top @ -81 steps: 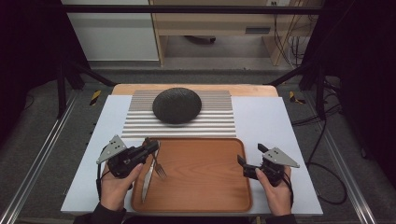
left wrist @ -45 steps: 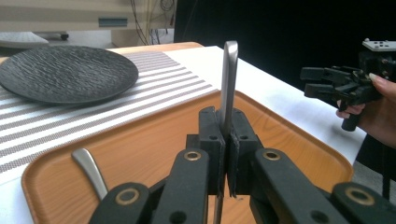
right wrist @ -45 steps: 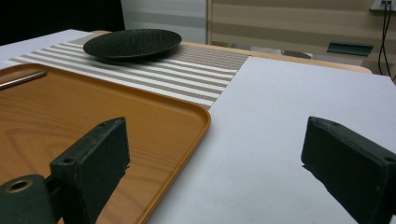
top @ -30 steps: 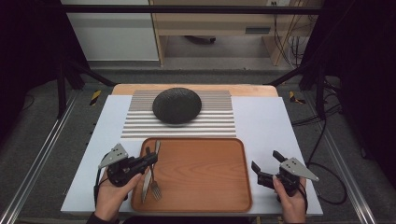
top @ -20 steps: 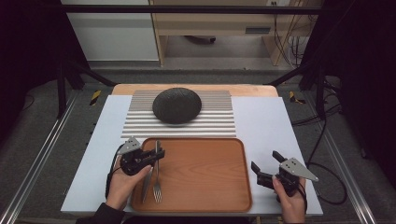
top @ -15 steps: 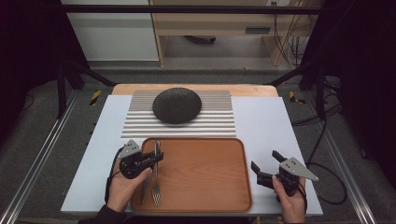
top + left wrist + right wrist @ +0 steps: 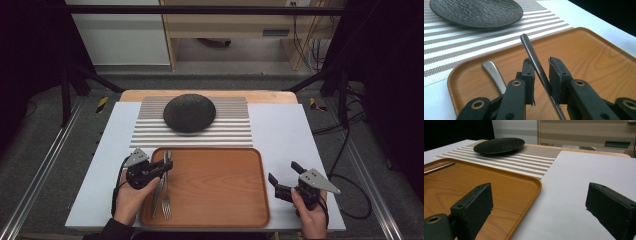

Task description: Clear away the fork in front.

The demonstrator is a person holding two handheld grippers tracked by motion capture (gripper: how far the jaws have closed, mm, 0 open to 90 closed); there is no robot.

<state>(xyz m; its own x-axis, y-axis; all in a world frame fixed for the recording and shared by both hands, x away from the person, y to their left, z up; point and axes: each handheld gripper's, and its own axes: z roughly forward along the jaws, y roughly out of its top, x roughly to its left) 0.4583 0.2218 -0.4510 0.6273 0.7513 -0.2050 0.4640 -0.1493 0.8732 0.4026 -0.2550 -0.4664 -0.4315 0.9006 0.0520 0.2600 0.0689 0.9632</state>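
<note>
Left of centre, the left gripper (image 7: 541,75) has just eased its jaws apart around the fork (image 7: 534,58) handle slanting between them on the tray (image 7: 215,185), a second utensil (image 7: 494,75) beside it, while the right gripper (image 7: 286,180) sits released.

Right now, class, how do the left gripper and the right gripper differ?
The left gripper sits over the wooden tray; the right gripper sits beside it, over the white table. The left's jaws have just been opening and stand narrow round a cutlery handle; the right's gape wide with nothing between. Both are hand-held, black and two-jawed.
</note>
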